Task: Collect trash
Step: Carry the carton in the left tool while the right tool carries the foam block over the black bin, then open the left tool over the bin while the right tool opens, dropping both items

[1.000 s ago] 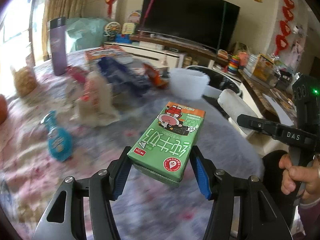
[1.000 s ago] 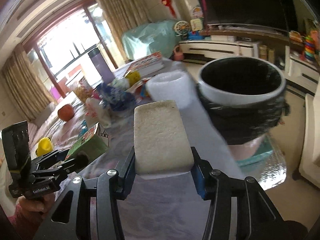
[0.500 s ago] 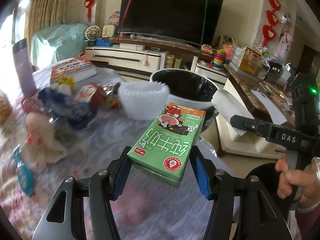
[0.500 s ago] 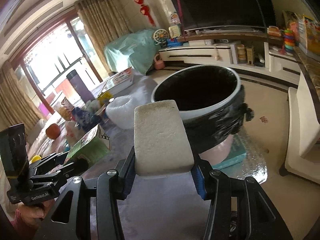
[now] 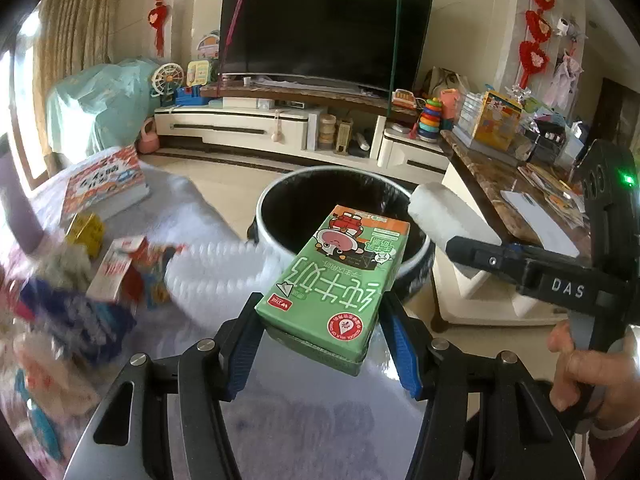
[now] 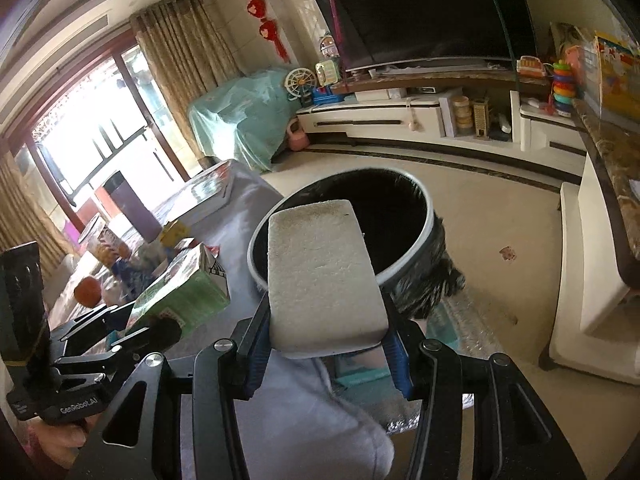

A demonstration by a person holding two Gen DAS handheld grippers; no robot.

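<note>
Nearest to us, our left gripper (image 5: 320, 344) is clamped by its blue pads on the sides of a green rectangular milk carton (image 5: 336, 280), which juts forward and slightly up from the jaws; our right gripper (image 6: 324, 350) is likewise clamped on a white, coarse-grained foam block (image 6: 322, 274), held flat between the pads; both pieces of trash are off the table and carried toward the bin; just beyond them lies the edge of the pale cloth-covered table (image 5: 304, 412), with a white ribbed foam cup (image 5: 224, 268) and blurred wrappers left on it, so more rounds seem needed; past the edge stands the round grey-rimmed bin lined with a black bag (image 6: 424, 240), its mouth open below and ahead of both loads; to do this well, we judge that each gripper should travel until its load sits fully over the dark opening, not the rim, before letting go, and the two should release apart so carton and block do not knock each other out; farther off sits the dark television (image 5: 324, 28) on its low cabinet.
</note>
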